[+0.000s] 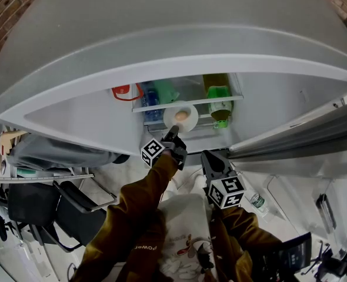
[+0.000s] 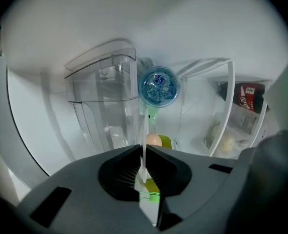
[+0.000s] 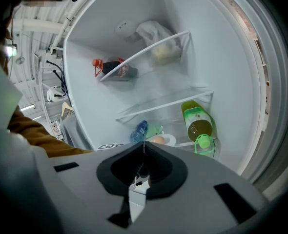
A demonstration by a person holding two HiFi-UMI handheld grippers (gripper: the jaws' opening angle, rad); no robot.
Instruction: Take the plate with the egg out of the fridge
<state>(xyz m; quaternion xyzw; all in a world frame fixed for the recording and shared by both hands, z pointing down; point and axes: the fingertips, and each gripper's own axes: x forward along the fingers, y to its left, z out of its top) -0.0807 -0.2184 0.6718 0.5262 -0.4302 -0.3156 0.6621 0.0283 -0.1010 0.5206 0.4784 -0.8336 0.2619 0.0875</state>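
And there's the white round plate (image 1: 169, 122), pale tan egg (image 1: 182, 116); yellow-green plastic bottle (image 3: 198, 123), bright green cap (image 3: 205, 143) (blue-tinted clear bottle (image 2: 158, 87) too).

lower fridge shelf (image 3: 184, 143) | plate (image 3: 169, 140) at its front edge, egg (image 3: 157, 139) on the plate | blue water bottle (image 3: 140, 129) lying just left of plate | yellow-green bottle (image 3: 197, 123), green cap forward, lying right of plate | wire shelf (image 3: 149, 52) well above plate: cola bottle (image 3: 118, 70), white bag (image 3: 159, 43)
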